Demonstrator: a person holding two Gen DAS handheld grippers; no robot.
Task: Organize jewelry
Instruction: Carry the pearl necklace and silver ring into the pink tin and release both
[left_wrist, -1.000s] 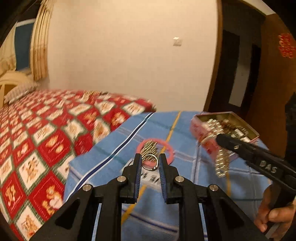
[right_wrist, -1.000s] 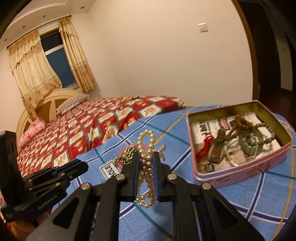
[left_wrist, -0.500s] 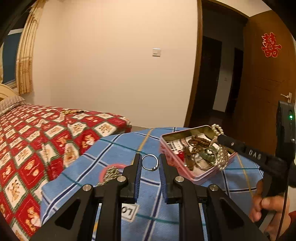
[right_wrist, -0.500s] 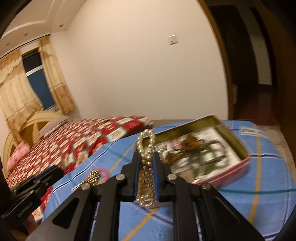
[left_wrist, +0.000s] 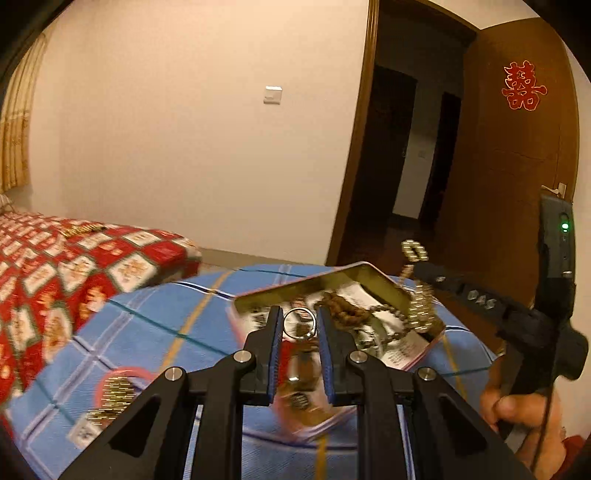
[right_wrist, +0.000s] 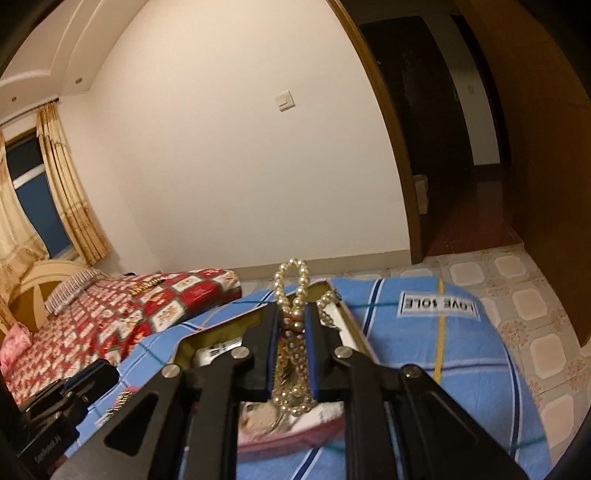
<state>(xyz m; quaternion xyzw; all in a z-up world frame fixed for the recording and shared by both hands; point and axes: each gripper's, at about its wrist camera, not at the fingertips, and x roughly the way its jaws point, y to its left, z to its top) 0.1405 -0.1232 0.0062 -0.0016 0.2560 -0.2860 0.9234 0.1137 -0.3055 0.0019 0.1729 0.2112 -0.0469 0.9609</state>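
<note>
Left gripper (left_wrist: 299, 325): my fingers are narrowly apart w/ a ring clamped between the blue pads, near the tips. I hold it above the near-left part of the tin.
Ring (left_wrist: 300, 323): thin silver metal hoop, round, smooth, upright, facing the camera.
Right gripper (right_wrist: 292, 325): my fingers are close together, pinching a pearl string between the pads. Seen from the left wrist view (left_wrist: 419, 267) its tip is at the tin's far-right corner.
Pearl string (right_wrist: 291, 295): small round cream beads, glossy. One loop sticks up past the fingertips, the rest hangs doubled down btwn the fingers, over the tin. A short end drapes to the right, by the tin's far rim; can't tell if it touches.
Tin (left_wrist: 384, 286): open rectangular metal box, gold inside, pink outside, rounded corners. On the blue cloth, right of centre. Blurred in both views.
Tin contents: brown bead strand (left_wrist: 345, 308), knobbly, plus printed paper lining; other bits too blurred to tell.
Cloth (left_wrist: 155, 317): blue plaid fabric w/ yellow, white and dark lines, sewn label far right in the right wrist view.
Gold chain (left_wrist: 110, 397): small shiny links in a heap inside a pink ring (left_wrist: 107, 378), on the cloth, near left of the tin, well apart from it.
Bed (left_wrist: 55, 266): red and white patterned quilt, far left.
</note>
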